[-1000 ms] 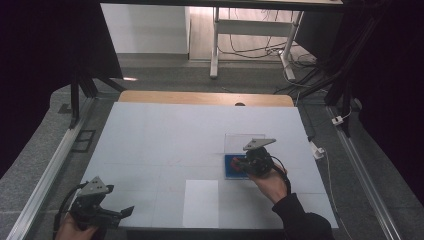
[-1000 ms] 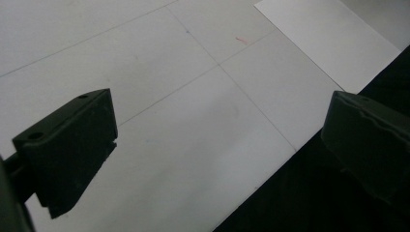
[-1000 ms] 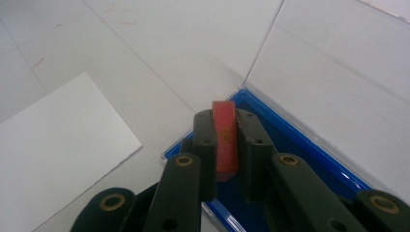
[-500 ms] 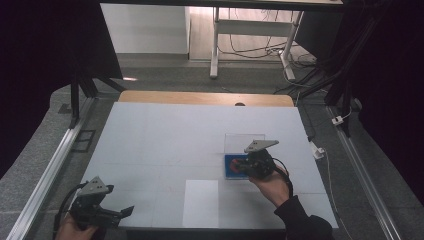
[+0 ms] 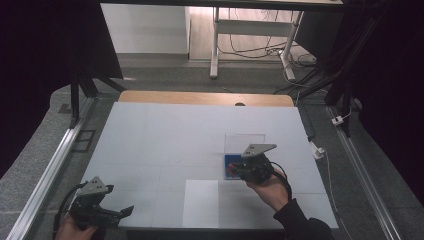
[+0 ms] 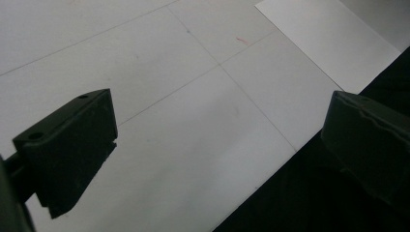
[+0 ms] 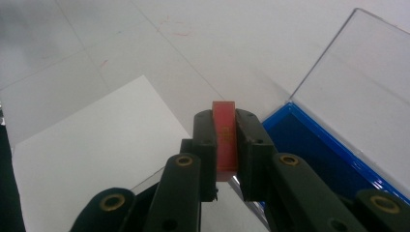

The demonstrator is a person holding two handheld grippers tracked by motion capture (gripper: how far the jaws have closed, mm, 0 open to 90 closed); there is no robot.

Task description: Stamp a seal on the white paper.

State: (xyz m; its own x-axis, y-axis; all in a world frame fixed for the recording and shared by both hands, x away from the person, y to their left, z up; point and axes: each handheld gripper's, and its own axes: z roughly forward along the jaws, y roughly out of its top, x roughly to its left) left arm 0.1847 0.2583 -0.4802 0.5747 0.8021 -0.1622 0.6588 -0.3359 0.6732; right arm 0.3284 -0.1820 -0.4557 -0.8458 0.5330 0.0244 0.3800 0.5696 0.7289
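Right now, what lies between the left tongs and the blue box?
In the high view, only the white paper sheet lies between the left tongs and the blue clear-lidded box.

no text, label, brand or number could be read. faint marks were seen on the red piece (image 7: 225,137) clamped in the right gripper (image 7: 226,145), but they were too blurred to be made out.

Both grippers black: left gripper (image 5: 112,214), right gripper (image 5: 239,170). Grey triangular plate atop each, black cable trailing behind. Brass-ringed holes along right jaw links. Dark sleeve (image 5: 300,225).
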